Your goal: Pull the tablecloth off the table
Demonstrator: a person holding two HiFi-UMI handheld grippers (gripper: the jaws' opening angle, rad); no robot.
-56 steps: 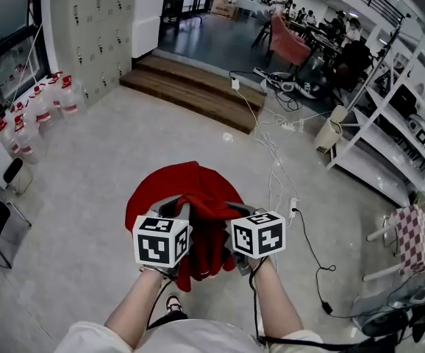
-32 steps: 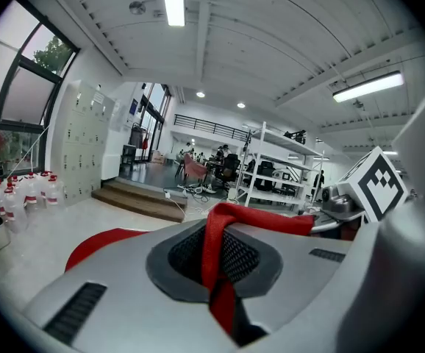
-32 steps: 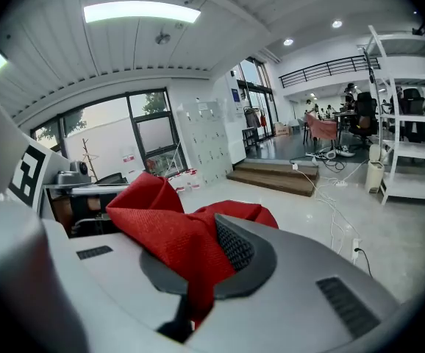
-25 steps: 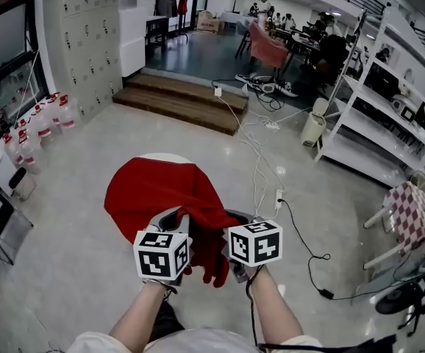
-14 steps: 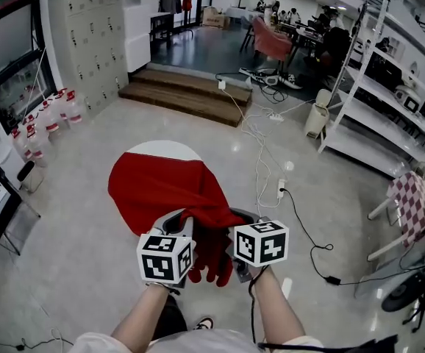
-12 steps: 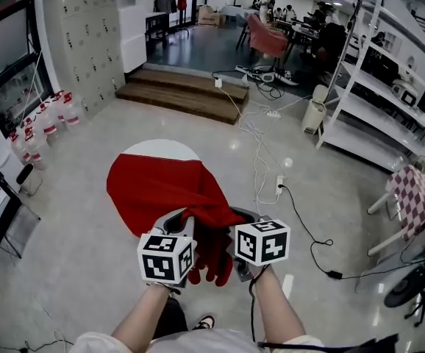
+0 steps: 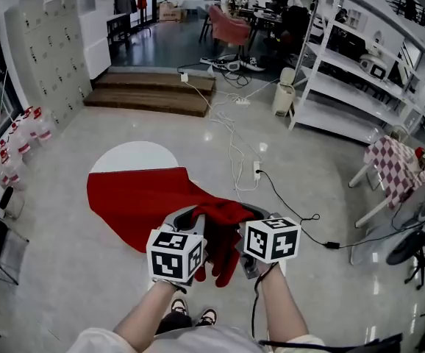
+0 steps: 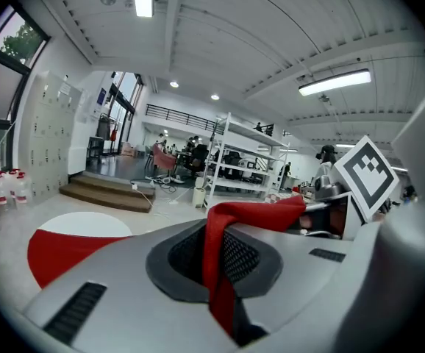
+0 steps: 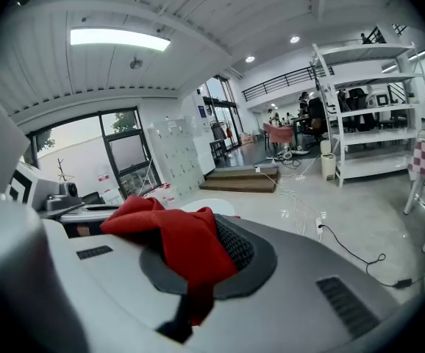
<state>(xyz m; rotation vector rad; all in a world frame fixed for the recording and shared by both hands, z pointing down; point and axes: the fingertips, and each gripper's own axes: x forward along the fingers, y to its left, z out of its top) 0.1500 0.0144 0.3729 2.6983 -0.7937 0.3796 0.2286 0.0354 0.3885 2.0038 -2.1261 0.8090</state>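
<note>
Just off the table's near edge, gripping the red tablecloth.
Clamps its bunched end tight in left gripper and right gripper; leaves the far edge bare.

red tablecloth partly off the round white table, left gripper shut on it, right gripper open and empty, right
No: the right gripper is shut on the red tablecloth too, as the right gripper view shows. The left gripper and the partly bared white table are as stated.
</note>
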